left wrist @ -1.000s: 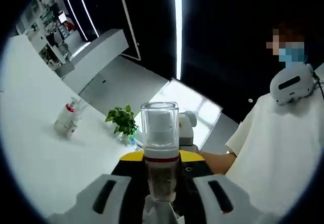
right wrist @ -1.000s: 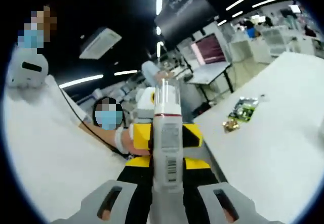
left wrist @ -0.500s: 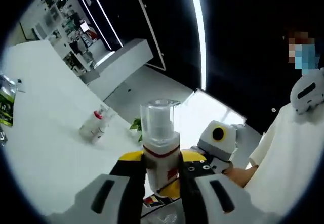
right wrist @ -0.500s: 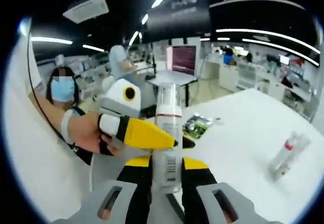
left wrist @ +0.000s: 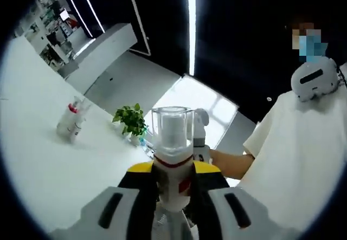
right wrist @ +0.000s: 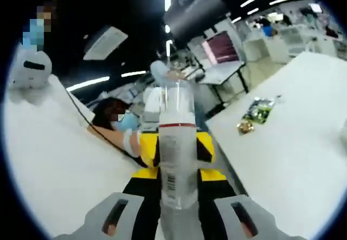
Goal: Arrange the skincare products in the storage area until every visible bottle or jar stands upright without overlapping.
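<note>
in the left gripper view the pump bottle [left wrist: 172, 159] is clamped between the jaws of the left gripper [left wrist: 172, 210], long axis along the jaws, clear cap pointing away. the right gripper [right wrist: 177, 210] is closed on the same bottle. wide bare white table [left wrist: 49, 164] lies beyond; a lying bottle [left wrist: 70, 122] and a small plant [left wrist: 132, 122] are seen near its far edge.

White, yellow and a red ring

The pump bottle [left wrist: 172, 159] is white with a clear cap, a red band and a small red mark; in the right gripper view a black barcode. The tools [left wrist: 172, 218] [right wrist: 178, 218] are grey with black and yellow. White counter [left wrist: 38, 159], green potted plant [left wrist: 132, 122], green packet [right wrist: 257, 112].
</note>
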### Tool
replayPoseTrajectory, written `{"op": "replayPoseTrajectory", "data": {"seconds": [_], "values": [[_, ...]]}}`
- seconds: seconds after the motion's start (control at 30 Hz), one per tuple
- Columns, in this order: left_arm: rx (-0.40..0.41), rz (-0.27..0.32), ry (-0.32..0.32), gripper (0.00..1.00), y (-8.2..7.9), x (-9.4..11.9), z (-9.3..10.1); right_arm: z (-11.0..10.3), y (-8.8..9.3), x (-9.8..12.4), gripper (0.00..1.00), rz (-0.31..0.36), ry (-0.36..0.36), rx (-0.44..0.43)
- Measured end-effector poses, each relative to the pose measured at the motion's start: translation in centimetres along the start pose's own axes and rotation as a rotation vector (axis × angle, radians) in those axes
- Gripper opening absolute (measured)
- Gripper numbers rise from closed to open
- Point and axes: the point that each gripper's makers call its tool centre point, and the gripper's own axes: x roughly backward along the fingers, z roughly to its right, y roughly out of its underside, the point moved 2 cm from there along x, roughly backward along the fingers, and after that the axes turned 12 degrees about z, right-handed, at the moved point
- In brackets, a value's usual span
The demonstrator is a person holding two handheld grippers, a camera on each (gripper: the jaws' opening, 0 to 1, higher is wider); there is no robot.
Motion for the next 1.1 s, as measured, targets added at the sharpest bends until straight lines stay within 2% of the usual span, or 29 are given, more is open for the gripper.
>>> {"op": "replayPoseTrajectory", "data": {"seconds": [0.07,0.13,0.17,0.2,0.3,0.33,0.4,0.43,0.5,0.57,0.63,0.67,0.7,0.8,0.87,0.93,0.97,1.0,1.1], "values": [[-0.033,0.020,-0.021,0.20,-0.4,0.3,-0.3,0.6,-0.5,-0.2,0.20,0.036,0.040,0.095],[-0.023,0.047,-0.069,0.21,-0.9,0.4,-1.2,1.0,-0.7,-0.6,0.20,0.090,0.102,0.046],[-0.028,0.058,-0.109,0.20,-1.0,0.5,-1.9,2.3,-1.0,-0.7,0.19,0.127,0.184,0.094],[-0.044,0.051,-0.160,0.20,-1.0,0.6,-2.9,2.9,-0.9,-0.7,0.19,0.132,0.234,0.107],[-0.022,0.043,-0.276,0.18,-0.8,1.1,-4.9,4.9,-0.8,-0.7,0.19,0.086,0.434,0.246],[-0.038,0.031,-0.296,0.17,-0.8,1.3,-5.1,5.3,-0.7,-0.9,0.19,0.038,0.480,0.316],[-0.079,0.032,-0.306,0.17,-1.0,1.4,-5.5,5.7,-0.9,-1.3,0.19,0.006,0.535,0.407],[-0.070,0.037,-0.303,0.17,-1.0,1.5,-5.3,5.6,-0.9,-1.6,0.19,0.011,0.540,0.396],[-0.088,0.042,-0.294,0.17,-1.3,1.7,-5.1,5.3,-1.0,-1.8,0.20,0.041,0.517,0.354],[-0.088,0.068,-0.265,0.16,-1.8,1.8,-4.6,4.8,-1.6,-1.6,0.20,0.075,0.465,0.365],[-0.041,0.080,-0.227,0.16,-1.8,1.6,-4.0,4.2,-1.6,-1.4,0.21,0.066,0.397,0.352],[-0.014,0.076,-0.196,0.16,-1.6,1.3,-3.5,3.7,-1.5,-1.3,0.21,0.060,0.352,0.321],[-0.023,0.065,-0.150,0.16,-1.5,1.0,-2.8,3.1,-1.3,-1.2,0.21,0.058,0.293,0.262],[-0.030,0.040,-0.055,0.16,-0.9,0.6,-1.3,1.7,-0.8,-0.9,0.21,0.053,0.161,0.185],[-0.030,0.031,-0.025,0.16,-0.7,0.4,-0.7,0.9,-0.4,-0.8,0.20,0.049,0.096,0.128],[-0.004,0.017,0.018,0.16,-0.4,0.4,0.1,-0.8,-0.1,-0.6,0.24,0.047,-0.020,0.044],[-0.001,0.016,0.032,0.16,-0.4,0.4,0.3,-0.8,-0.2,-0.5,0.25,0.059,-0.031,0.019],[0.019,0.012,0.081,0.16,-0.3,0.4,1.2,-1.6,-0.2,-0.3,0.24,0.072,-0.085,-0.031],[0.044,0.006,0.139,0.16,-0.2,0.4,2.1,-2.7,-0.1,0.0,0.24,0.079,-0.164,-0.081]]}}
